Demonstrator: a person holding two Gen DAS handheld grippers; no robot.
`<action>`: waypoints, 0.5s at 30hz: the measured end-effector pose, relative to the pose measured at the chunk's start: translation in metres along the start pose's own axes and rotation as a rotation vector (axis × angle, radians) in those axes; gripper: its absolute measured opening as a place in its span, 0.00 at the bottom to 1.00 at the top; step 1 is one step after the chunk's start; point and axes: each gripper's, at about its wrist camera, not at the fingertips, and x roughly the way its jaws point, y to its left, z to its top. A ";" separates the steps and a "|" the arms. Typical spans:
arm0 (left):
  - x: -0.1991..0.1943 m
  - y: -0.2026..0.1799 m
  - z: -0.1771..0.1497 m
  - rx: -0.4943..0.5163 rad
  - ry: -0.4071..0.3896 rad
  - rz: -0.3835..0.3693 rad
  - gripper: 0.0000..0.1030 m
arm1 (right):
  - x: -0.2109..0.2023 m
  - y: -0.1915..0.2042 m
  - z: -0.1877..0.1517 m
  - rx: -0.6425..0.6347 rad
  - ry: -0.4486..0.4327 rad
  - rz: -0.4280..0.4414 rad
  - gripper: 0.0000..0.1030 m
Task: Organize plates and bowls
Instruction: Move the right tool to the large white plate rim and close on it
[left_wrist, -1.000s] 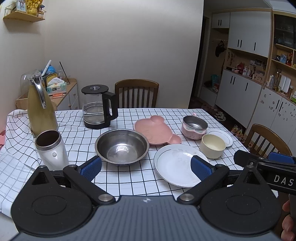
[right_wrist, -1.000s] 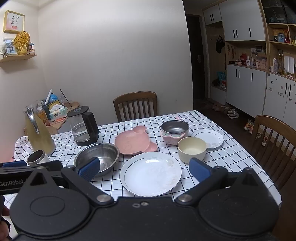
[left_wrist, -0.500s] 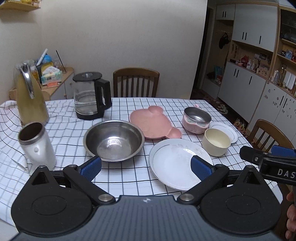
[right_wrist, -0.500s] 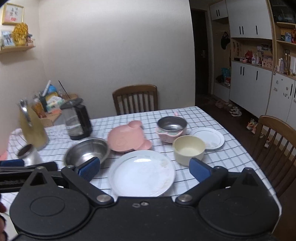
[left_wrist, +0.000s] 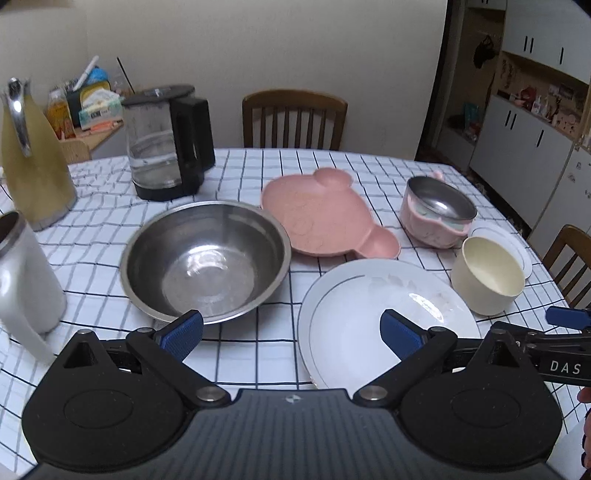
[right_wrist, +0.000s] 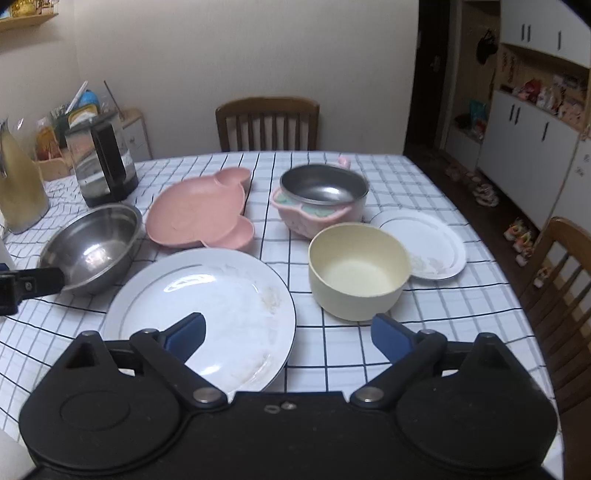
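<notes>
On the checked tablecloth stand a large steel bowl (left_wrist: 207, 260) (right_wrist: 92, 249), a pink bear-shaped plate (left_wrist: 325, 214) (right_wrist: 199, 210), a big white plate (left_wrist: 373, 314) (right_wrist: 218, 299), a cream bowl (left_wrist: 487, 277) (right_wrist: 356, 269), a pink bowl with a steel liner (left_wrist: 437, 210) (right_wrist: 321, 195) and a small white plate (left_wrist: 517, 247) (right_wrist: 428, 243). My left gripper (left_wrist: 291, 334) is open and empty, above the near table edge between the steel bowl and the big plate. My right gripper (right_wrist: 288, 334) is open and empty, just short of the big plate and the cream bowl.
A glass kettle (left_wrist: 166, 140) and a yellow-green thermos (left_wrist: 29, 155) stand at the back left, a white steel-rimmed mug (left_wrist: 22, 273) at the left. Wooden chairs stand behind the table (left_wrist: 293, 118) and at the right (right_wrist: 561, 280). Cabinets line the right wall.
Both grippers have moved forward and down toward the table; the dishes look larger and nearer. Nothing on the table has moved. Both grippers stay open.
</notes>
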 end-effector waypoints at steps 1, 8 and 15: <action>0.008 -0.002 0.000 0.003 0.017 0.009 0.99 | 0.008 -0.002 0.000 0.003 0.019 0.006 0.90; 0.052 -0.009 -0.001 0.019 0.117 0.009 0.73 | 0.056 -0.016 0.003 0.044 0.134 0.053 0.68; 0.075 -0.008 -0.001 -0.004 0.190 -0.008 0.60 | 0.081 -0.024 0.007 0.070 0.189 0.099 0.46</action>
